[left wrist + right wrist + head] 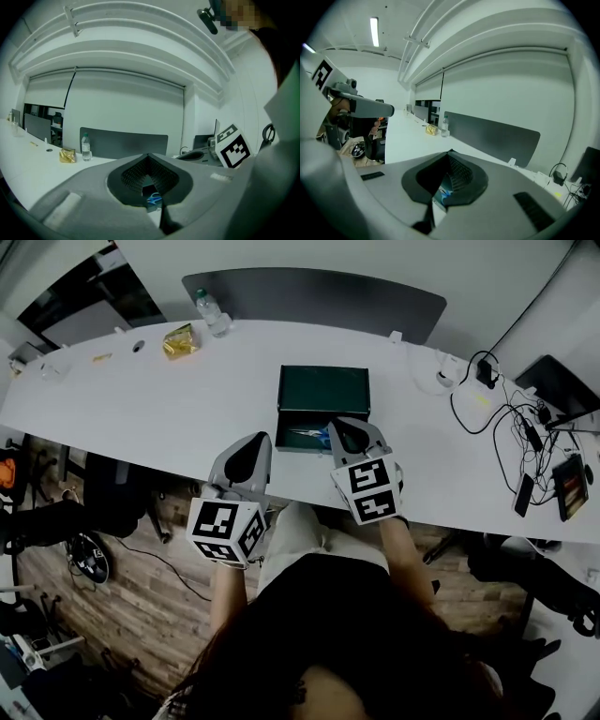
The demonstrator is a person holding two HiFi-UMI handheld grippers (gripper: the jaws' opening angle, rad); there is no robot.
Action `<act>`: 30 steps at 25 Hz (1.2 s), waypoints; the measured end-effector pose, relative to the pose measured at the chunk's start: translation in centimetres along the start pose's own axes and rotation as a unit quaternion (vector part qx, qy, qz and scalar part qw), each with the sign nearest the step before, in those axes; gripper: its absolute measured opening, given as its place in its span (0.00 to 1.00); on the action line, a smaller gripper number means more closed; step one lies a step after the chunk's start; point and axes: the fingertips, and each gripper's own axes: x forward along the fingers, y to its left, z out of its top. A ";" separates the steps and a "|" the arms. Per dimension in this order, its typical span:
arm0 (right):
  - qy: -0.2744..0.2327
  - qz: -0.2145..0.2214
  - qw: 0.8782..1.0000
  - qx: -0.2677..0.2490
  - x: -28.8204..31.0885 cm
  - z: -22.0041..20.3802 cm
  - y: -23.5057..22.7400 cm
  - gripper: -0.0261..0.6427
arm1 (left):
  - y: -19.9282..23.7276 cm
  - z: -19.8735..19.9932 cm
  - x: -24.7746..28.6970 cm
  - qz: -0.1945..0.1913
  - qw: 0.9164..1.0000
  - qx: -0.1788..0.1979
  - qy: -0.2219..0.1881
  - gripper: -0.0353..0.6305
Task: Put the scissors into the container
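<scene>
fingers closed, empty: left gripper, right gripper; scissors in container; bottle, cables well apart.

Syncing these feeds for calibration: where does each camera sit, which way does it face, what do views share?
Head view: on the person's head, facing steeply down at the table, green container, left hand-held gripper and right hand-held gripper; forearms show.
Left gripper view: rides its hand-held gripper, facing along shut jaws across the table; the right one's marker cube shows.
Right gripper view: rides its hand-held gripper, facing along shut jaws down the table; the left one shows.
Shared: all see the blue scissors and water bottle.
</scene>
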 end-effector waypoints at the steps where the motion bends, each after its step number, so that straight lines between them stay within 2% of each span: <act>1: -0.007 -0.003 1.000 0.002 -0.2 0.4 0.1 0.05 | 0.0 0.2 0.0 -0.001 1.000 0.002 -0.002 0.07; 8: -0.040 -0.039 0.998 0.011 -2.1 2.8 1.3 0.05 | 0.5 1.1 -1.5 -0.018 1.000 0.011 -0.011 0.07; 18: -0.044 -0.082 0.995 0.027 -6.7 3.8 4.5 0.05 | 0.0 1.7 -5.8 -0.045 0.999 0.016 -0.005 0.07; 30: -0.067 -0.096 0.993 0.032 -13.7 3.8 9.3 0.05 | -3.2 0.9 -11.7 -0.064 0.998 0.016 -0.010 0.07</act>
